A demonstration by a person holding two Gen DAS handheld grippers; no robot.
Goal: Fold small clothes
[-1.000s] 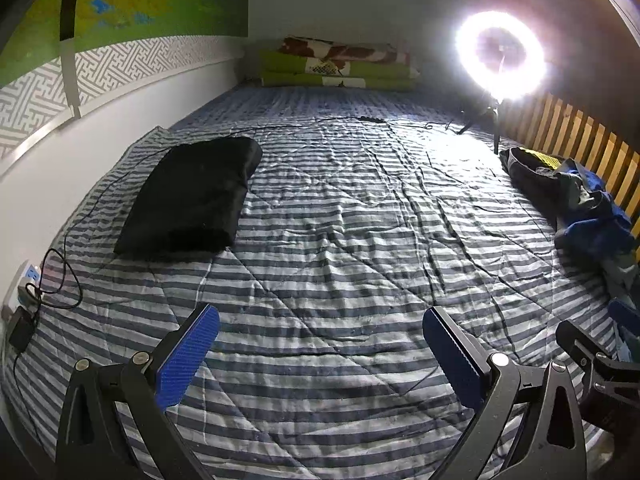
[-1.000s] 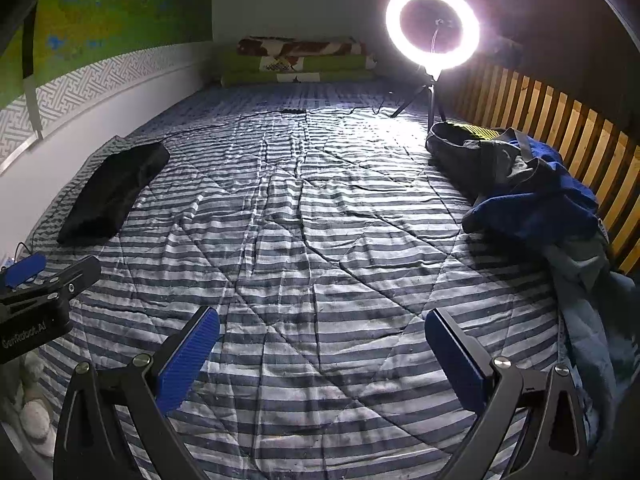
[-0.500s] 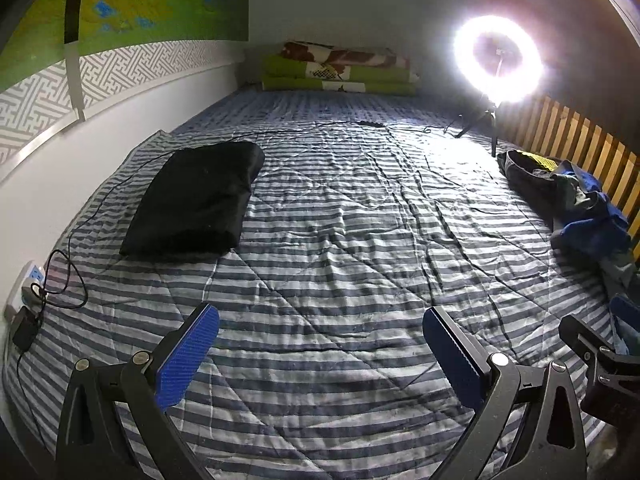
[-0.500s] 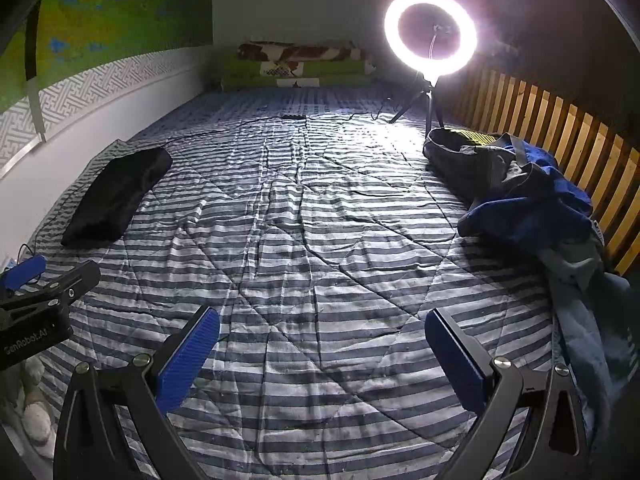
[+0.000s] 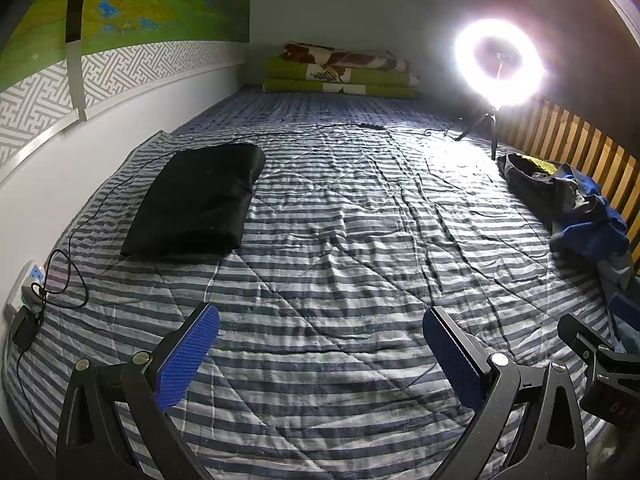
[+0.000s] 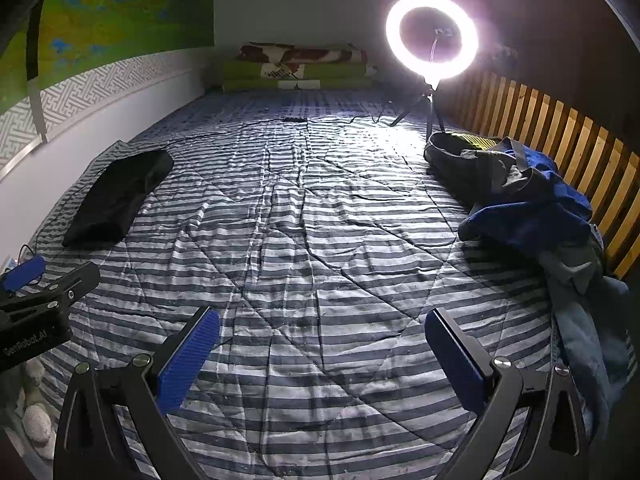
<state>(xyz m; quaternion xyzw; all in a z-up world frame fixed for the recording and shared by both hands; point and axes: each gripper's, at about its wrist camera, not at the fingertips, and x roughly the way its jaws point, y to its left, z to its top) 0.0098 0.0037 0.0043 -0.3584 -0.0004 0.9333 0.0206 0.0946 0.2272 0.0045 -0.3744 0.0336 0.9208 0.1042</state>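
Note:
A folded black garment [image 5: 196, 200] [image 6: 118, 196] lies on the left side of the striped quilt [image 5: 340, 240] [image 6: 320, 240]. A heap of unfolded clothes, grey, blue and denim [image 5: 576, 204] [image 6: 528, 200], lies along the right side by the wooden rail. My left gripper [image 5: 320, 344] hovers open over the near quilt, nothing between its blue pads. My right gripper [image 6: 322, 344] is open too, also empty, with the heap to its right. Each gripper's tip shows at the other view's edge.
A lit ring light on a tripod [image 5: 498, 62] [image 6: 432, 38] stands at the far right, its cable [image 5: 320, 130] running across the quilt. Folded blankets [image 5: 340, 70] sit at the far wall. A power strip and charger [image 5: 30, 288] sit at the left edge. Slatted rail [image 6: 560, 148] bounds the right.
Both grippers have pulled back and tilted slightly, so the bed's contents sit a little lower and nearer in view. Both stay open and empty.

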